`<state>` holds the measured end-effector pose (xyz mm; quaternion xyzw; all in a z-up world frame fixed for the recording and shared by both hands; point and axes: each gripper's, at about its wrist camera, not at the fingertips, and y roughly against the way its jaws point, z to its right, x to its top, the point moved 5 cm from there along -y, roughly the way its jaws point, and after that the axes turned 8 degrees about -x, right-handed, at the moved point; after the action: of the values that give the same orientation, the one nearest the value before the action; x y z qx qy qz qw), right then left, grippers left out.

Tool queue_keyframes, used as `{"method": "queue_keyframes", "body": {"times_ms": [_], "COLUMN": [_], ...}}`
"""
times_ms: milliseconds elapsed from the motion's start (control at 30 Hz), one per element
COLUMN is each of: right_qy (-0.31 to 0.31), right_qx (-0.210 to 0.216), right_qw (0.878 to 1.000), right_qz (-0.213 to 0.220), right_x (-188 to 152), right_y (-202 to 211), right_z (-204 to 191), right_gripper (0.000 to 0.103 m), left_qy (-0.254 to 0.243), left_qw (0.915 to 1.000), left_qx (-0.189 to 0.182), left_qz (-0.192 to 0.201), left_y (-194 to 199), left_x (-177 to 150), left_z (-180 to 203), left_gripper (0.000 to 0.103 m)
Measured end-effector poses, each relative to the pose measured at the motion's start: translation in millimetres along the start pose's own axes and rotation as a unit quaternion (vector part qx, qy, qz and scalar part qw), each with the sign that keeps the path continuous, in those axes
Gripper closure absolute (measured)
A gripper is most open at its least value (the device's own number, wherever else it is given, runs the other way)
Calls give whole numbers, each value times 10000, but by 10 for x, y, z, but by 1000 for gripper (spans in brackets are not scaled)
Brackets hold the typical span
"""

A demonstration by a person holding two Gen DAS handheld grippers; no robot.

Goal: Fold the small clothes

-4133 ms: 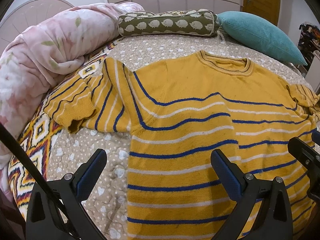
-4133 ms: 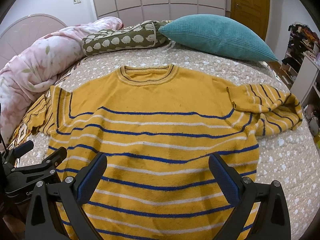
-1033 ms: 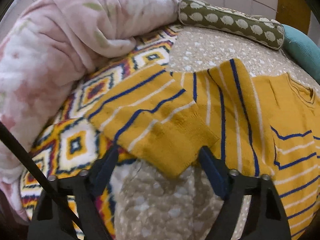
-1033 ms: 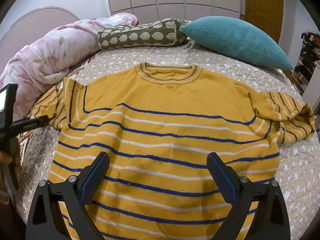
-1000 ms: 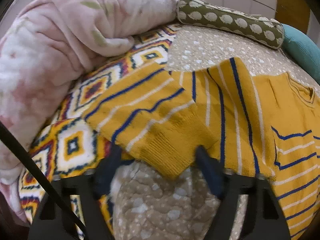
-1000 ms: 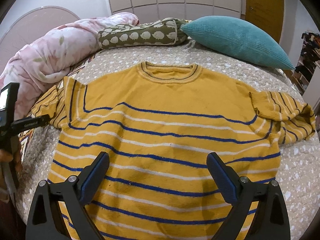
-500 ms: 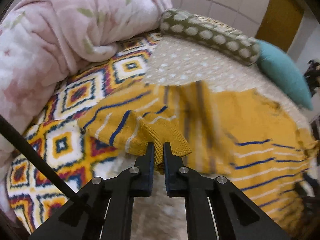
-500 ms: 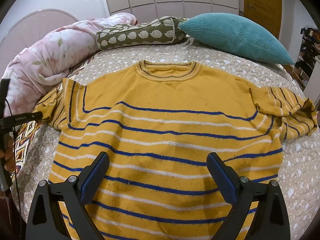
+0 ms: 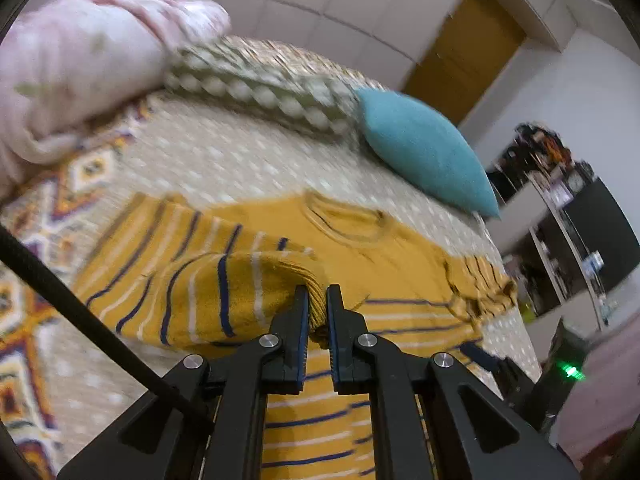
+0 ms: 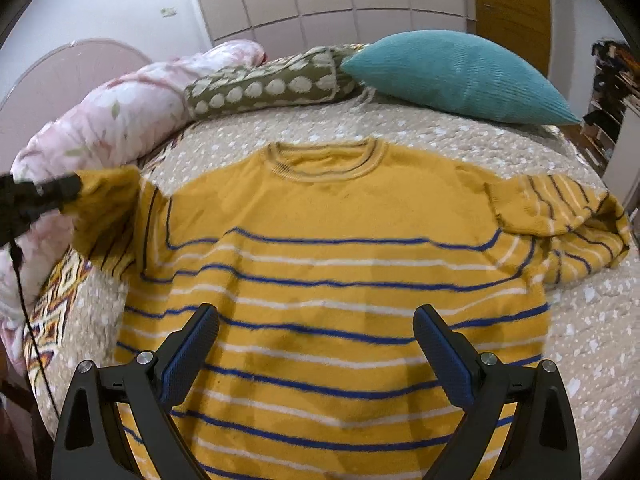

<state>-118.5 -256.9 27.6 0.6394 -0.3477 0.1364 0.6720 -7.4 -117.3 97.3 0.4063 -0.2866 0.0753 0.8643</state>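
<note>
We see the yellow sweater (image 10: 340, 280) with blue and white stripes lying flat, front up, on the bed (image 10: 580, 320); its left sleeve cuff (image 9: 314, 300) is lifted, the right sleeve (image 10: 560, 232) bunched.

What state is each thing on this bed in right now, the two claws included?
Left claw: shut on the sleeve cuff.
Right claw: open, holding nothing, above the sweater's lower part.
Sweater: lying front-up, spread flat on the bed, not folded.
Left sleeve: cuff pinched and lifted off the bed.
Right sleeve: bunched, doubled over on itself.
Teal pillow: lying at the head of the bed.
Pink quilt: rolled up along the bed's edge.
</note>
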Motion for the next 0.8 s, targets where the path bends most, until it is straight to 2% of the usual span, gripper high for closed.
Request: {"method": "queue_keyframes", "body": {"times_ms": [100, 200, 267, 300, 333, 367, 400, 433, 467, 533, 633, 667, 700, 733, 767, 800], "right_qy": [-193, -264, -259, -244, -220, -178, -122, -50, 12, 162, 408, 451, 452, 429, 361, 277], "right_qx": [-19, 17, 81, 120, 165, 213, 256, 304, 351, 468, 579, 590, 623, 702, 861, 1030], "right_qw": [9998, 9997, 9996, 9996, 9996, 9995, 9995, 9994, 9992, 9986, 9972, 9967, 9962, 9951, 9930, 9908], "right_qz": [61, -12, -74, -100, -118, -131, -141, -155, -165, -181, -244, -328, -414, -542, -719, -834], "right_x": [54, 55, 38, 29, 21, 18, 18, 20, 18, 15, 22, 29, 33, 37, 32, 30], "right_y": [27, -17, -58, -72, -84, -95, -104, -115, -125, -154, -285, -384, -463, -561, -677, -752], "right_z": [128, 190, 196, 188, 175, 151, 117, 70, 28, -84, -292, -367, -409, -454, -504, -539], "right_gripper": [3, 3, 3, 3, 3, 3, 3, 3, 3, 3, 3, 5, 16, 34, 45, 66], "left_qy": [-207, -422, -417, -415, -422, -435, -474, -607, -735, -1053, -1114, -1055, -962, -806, -700, -591], "left_qw": [9993, 9959, 9934, 9927, 9927, 9932, 9943, 9951, 9943, 9868, 9767, 9755, 9745, 9731, 9720, 9709], "left_qx": [125, 330, 367, 382, 393, 398, 408, 505, 650, 1227, 1834, 1930, 2026, 2157, 2239, 2314], "left_qz": [-273, -724, -1005, -1068, -1060, -1001, -866, -600, -425, -97, 9, -6, -43, -118, -161, -200], "left_y": [-401, -815, -943, -950, -880, -811, -686, -495, -358, -72, 164, 213, 243, 264, 254, 264], "left_x": [-187, -487, -626, -650, -651, -642, -619, -583, -547, -498, -483, -490, -511, -542, -580, -599], "left_z": [120, 136, 67, 19, -8, -48, -73, -100, -132, -262, -554, -657, -769, -926, -1018, -1127], "left_gripper": [95, 92, 88, 79, 64, 55, 39, 29, 26, 23, 23, 23, 23, 23, 23, 23]}}
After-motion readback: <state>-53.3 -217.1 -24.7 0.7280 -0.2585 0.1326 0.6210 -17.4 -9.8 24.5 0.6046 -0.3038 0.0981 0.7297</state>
